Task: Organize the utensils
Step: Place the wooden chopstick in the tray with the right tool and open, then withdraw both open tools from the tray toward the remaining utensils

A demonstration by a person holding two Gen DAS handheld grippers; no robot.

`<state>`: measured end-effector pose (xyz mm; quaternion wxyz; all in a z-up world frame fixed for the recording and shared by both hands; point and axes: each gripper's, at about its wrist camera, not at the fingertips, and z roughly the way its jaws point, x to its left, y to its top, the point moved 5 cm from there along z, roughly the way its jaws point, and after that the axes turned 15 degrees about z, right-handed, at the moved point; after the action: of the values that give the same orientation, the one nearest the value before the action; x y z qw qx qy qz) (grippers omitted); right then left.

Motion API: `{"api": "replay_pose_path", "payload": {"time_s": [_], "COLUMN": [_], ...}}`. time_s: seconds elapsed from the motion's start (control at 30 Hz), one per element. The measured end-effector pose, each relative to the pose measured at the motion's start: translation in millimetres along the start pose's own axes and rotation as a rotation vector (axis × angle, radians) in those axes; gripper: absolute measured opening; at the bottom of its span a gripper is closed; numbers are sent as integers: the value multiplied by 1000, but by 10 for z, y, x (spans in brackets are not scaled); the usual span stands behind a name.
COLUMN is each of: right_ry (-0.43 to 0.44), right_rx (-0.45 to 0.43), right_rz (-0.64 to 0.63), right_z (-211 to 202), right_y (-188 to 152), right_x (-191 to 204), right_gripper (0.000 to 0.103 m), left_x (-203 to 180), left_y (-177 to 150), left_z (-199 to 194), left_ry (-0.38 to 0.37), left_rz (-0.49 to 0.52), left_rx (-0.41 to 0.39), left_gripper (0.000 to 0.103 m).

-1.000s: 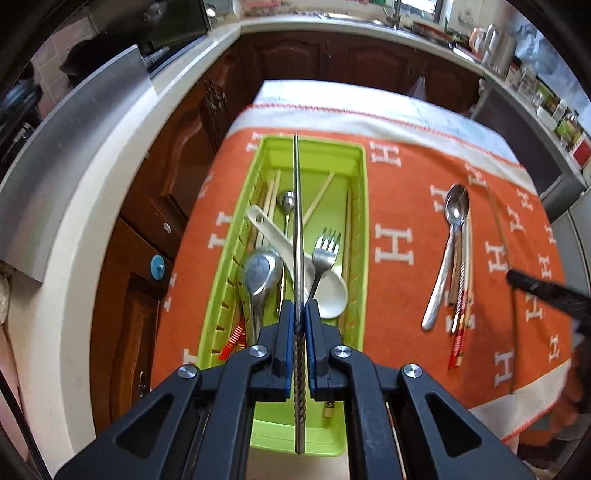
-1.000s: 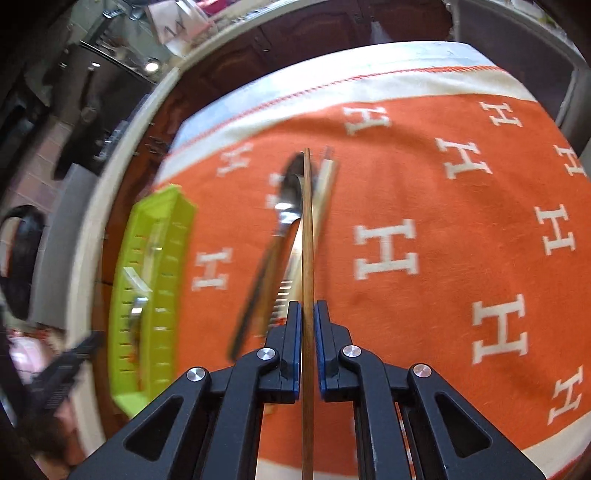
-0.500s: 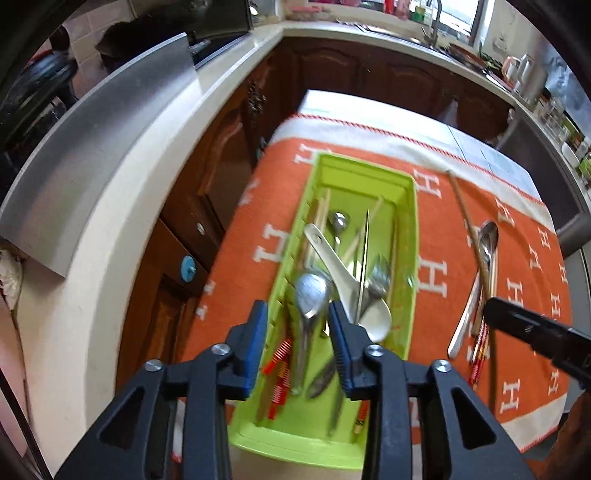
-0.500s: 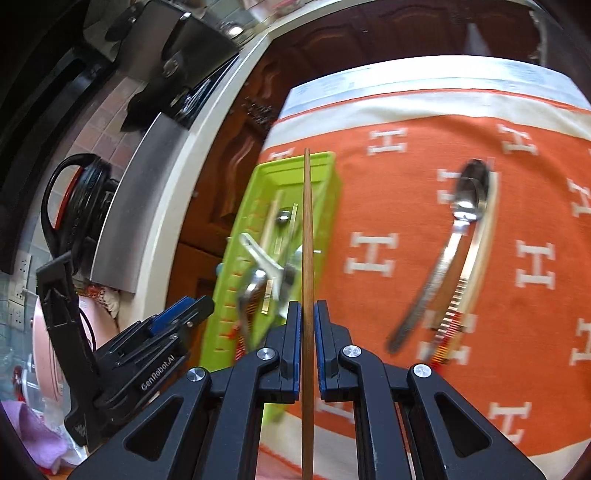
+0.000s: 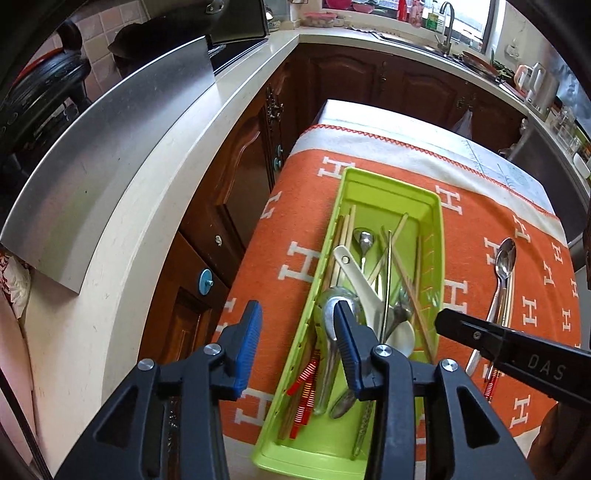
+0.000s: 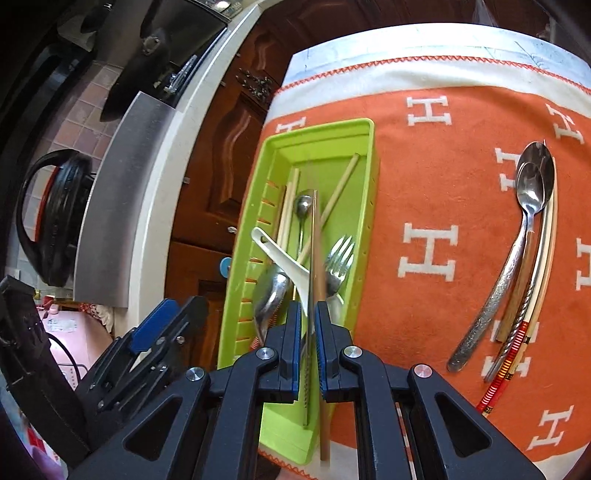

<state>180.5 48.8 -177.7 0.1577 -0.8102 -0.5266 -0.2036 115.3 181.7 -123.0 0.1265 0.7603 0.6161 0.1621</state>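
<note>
A lime green utensil tray [image 5: 436, 221] [image 6: 343, 127] lies on the orange cloth and holds spoons, a fork [image 6: 338, 258], a white ladle spoon [image 5: 360, 277] and several chopsticks. My left gripper [image 5: 295, 343] is open and empty above the tray's near left edge. My right gripper [image 6: 308, 328] hangs over the tray with its jaws slightly apart around a brown wooden chopstick [image 6: 318, 273], which runs between the pads down into the tray. A metal chopstick [image 6: 309, 369] lies beside it. Two spoons [image 6: 528, 195] and some chopsticks [image 6: 517, 332] lie on the cloth to the right.
The orange cloth with white H marks [image 6: 430, 254] covers a small table. A white countertop [image 5: 147, 192] with a steel panel [image 5: 99, 155] runs along the left, with dark wooden cabinets [image 5: 236, 192] below. A sink [image 5: 443, 33] is at the far back.
My left gripper let go of the metal chopstick into the tray and opened wide. My right gripper carried the wooden chopstick left from the cloth to over the tray, and its jaws have parted slightly.
</note>
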Motion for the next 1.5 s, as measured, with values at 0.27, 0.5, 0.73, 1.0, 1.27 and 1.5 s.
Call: {"api": "replay_pose_path", "payload": {"time_s": [0.27, 0.5, 0.73, 1.0, 1.27, 1.5], "right_ry": [-4, -29, -45, -78, -85, -71], "right_rx": [-12, -26, -76, -196, -281, -262], "right_rz": [35, 3, -19, -23, 20, 99], "right_z": [-64, -206, -526, -1076, -1438, -1321], "right_y": [26, 15, 19, 103, 277, 446], "right_x": [-162, -297, -571, -1059, -1583, -1992], "right_gripper": [8, 8, 8, 22, 22, 22], "left_x": [-8, -195, -526, -1119, -1672, -2092], "left_y": [-28, -13, 9, 69, 297, 500], "left_z": [42, -34, -161, -183, -58, 252], "left_ry": [-5, -13, -64, -182, -257, -343], "left_rz": [-2, 31, 82, 155, 241, 291], "left_rx": [12, -1, -18, -15, -14, 3], "left_gripper": [39, 50, 50, 51, 51, 51]}}
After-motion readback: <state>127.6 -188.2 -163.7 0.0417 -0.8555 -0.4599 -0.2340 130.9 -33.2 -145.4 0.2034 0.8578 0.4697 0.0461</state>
